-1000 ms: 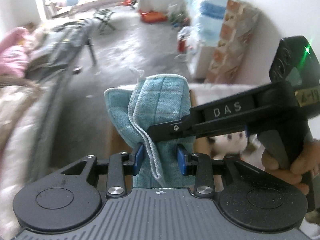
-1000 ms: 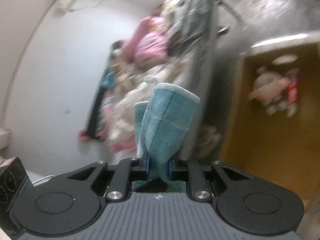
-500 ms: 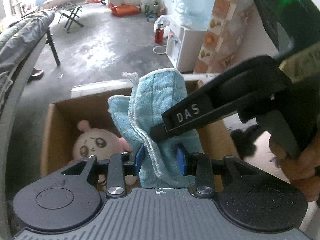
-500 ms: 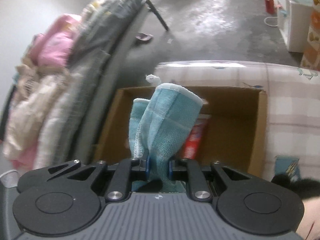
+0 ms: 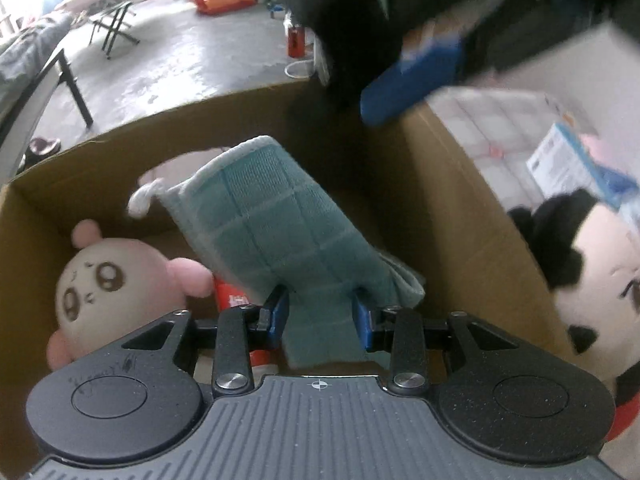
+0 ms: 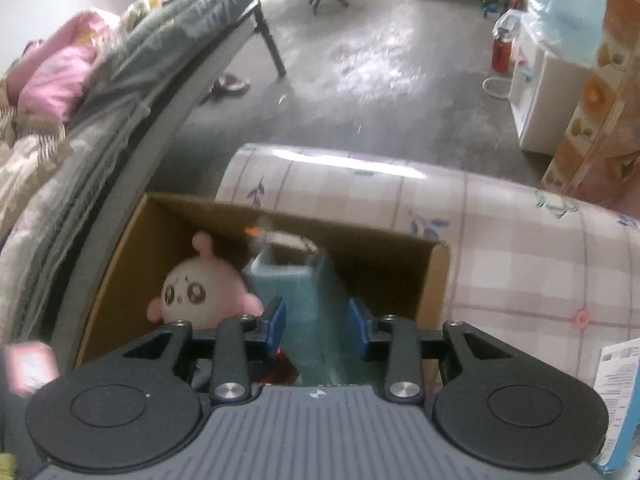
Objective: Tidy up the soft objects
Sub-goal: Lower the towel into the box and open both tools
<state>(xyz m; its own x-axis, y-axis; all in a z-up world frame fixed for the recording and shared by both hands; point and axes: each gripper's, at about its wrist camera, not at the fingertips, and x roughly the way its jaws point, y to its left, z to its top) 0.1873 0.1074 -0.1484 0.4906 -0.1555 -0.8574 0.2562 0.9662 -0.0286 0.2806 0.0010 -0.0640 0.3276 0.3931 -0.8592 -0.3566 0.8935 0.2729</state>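
Grey concrete floor (image 6: 360, 92) fills the background, and on a worktop (image 6: 520, 240) covered with a pale checked cloth stands an open cardboard box (image 5: 460, 208), the landmark for everything else. Over the box, the left claw (image 5: 322, 316) points steeply down and pinches the lower end of a folded teal cloth (image 5: 280, 236); its blue pads (image 5: 278, 314) press against the fabric on both sides, and the cloth rises from them and leans towards the far wall of the box, a white hanging loop at its top corner. Inside the box, against its left wall, lies a pale plush toy with pink ears and arms (image 5: 104, 280), and something red with white lettering (image 5: 236, 300) shows between that toy and the cloth. Just outside the box's right wall sits a black-and-white plush (image 5: 592, 280). The right claw (image 6: 316, 324) also points down over the box, and its jaws are opening: the teal cloth (image 6: 304, 300) sits between the blue pads (image 6: 276, 320), which stand clear of it with a narrow gap on each side. From the left wrist view, the right claw appears as a dark blur above the box's far wall, one blue pad visible.
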